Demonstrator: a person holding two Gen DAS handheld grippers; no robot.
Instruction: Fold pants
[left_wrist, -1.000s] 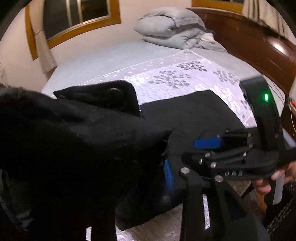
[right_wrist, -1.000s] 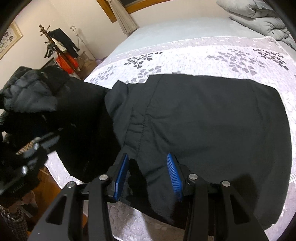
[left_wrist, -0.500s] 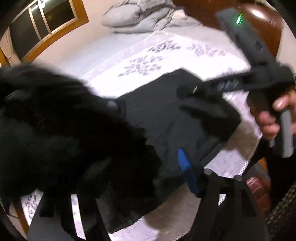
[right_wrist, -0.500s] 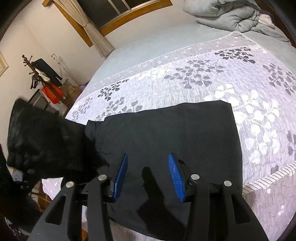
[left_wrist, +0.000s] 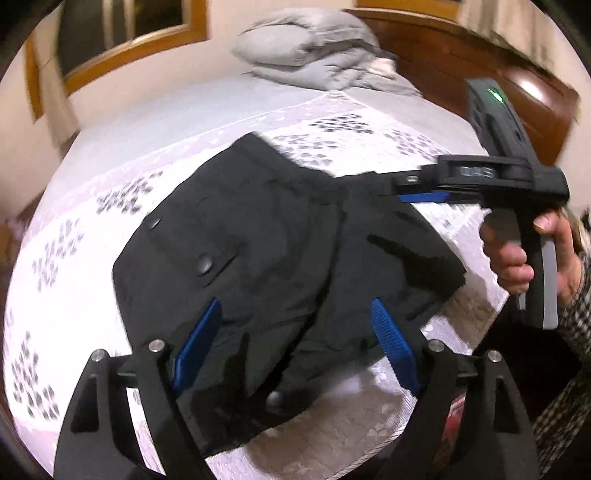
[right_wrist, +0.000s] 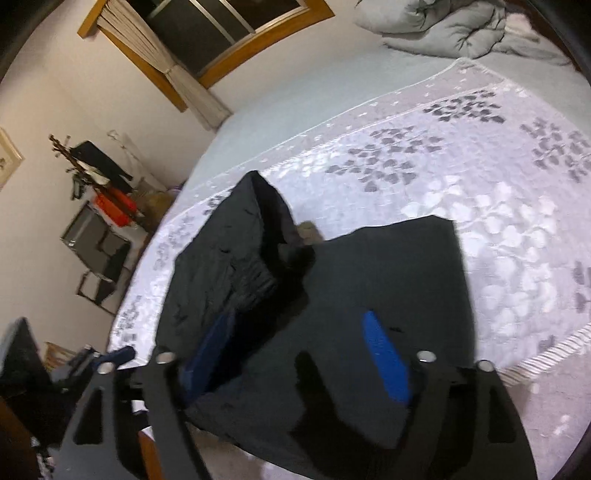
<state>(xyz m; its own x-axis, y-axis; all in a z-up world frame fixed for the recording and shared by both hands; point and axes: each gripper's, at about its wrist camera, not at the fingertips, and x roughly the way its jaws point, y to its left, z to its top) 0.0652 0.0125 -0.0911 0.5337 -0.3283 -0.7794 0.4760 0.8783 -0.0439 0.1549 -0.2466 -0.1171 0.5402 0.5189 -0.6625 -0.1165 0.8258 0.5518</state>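
hovering nearest the lens, the left tool (left_wrist: 295, 343) now stands with its blue pads spread wide and nothing between them, where a second ago it carried a dark bundle of cloth; the right tool (right_wrist: 295, 354) is likewise wide apart and empty. the black pants (left_wrist: 280, 258) have been dropped onto the bed (left_wrist: 92, 229), so a fold looks just laid down. they lie in a rumpled stack near the bed's front edge, one flap still humped up, snaps showing. beyond, a grey duvet (left_wrist: 314, 48) sits by the headboard.
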